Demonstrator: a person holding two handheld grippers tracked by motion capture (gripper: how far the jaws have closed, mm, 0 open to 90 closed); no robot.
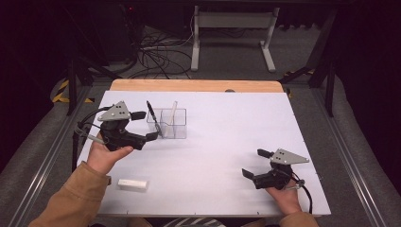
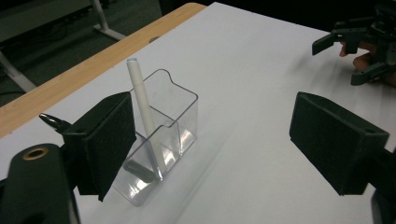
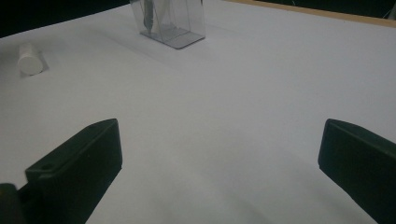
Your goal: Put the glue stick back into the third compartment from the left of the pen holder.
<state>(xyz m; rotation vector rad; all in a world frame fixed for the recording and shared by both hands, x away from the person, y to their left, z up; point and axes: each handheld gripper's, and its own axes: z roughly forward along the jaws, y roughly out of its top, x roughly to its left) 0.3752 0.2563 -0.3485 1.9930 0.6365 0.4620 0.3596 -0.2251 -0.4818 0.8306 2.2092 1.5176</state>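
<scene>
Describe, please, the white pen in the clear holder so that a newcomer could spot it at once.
Start from the white table and find the clear plastic holder at its far left, beside the left tongs. Two pens stand in it. The white pen is the pale one leaning in a compartment; the black pen beside it is dark.

Clear two-compartment holder (image 1: 169, 124) upright near table's far-left part; white pen (image 2: 142, 109) and black pen (image 1: 153, 117) lean inside
</scene>
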